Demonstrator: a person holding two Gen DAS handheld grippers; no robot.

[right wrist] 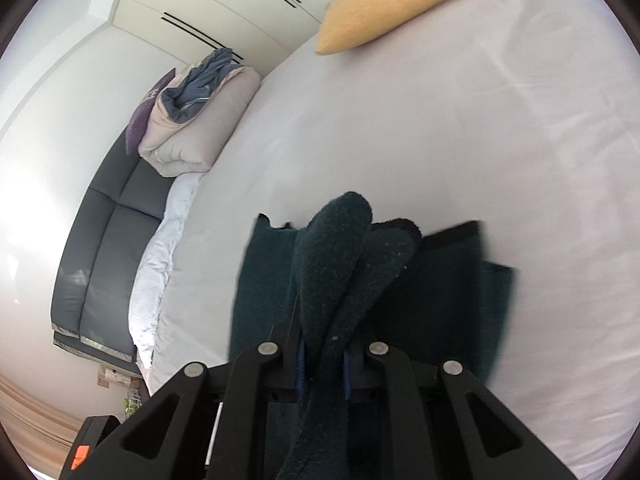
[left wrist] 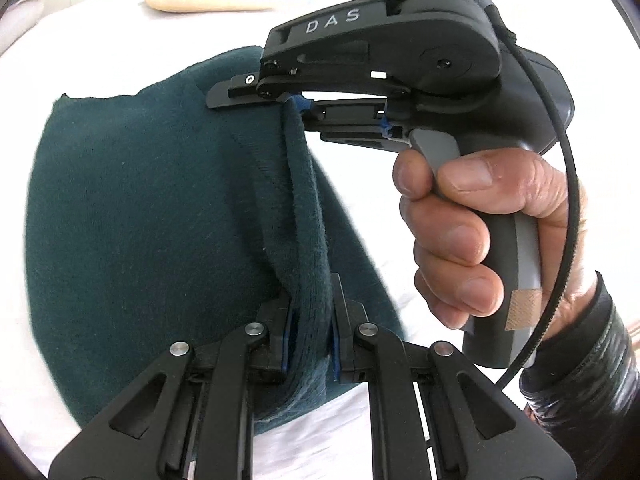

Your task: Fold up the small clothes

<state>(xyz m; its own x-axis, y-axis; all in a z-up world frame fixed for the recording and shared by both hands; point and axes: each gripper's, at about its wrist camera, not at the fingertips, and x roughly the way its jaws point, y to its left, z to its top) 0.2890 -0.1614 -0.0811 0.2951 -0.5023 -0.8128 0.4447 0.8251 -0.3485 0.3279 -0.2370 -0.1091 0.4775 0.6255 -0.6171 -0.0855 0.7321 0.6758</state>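
I see a dark green cloth (left wrist: 140, 200) pinched in my left tongs (left wrist: 310, 336). It looks soft and fuzzy, like a towel. My right tongs (right wrist: 324, 364) are matt black plastic with shiny round metal pins and blue rubbery pads. The hand (left wrist: 472, 240) holds a smooth grey and black plastic grip. Under the tongs, the bed sheet (right wrist: 480, 140) is smooth white cloth. Far past them lies a yellow pillow (right wrist: 392, 0) of rough woven cloth.
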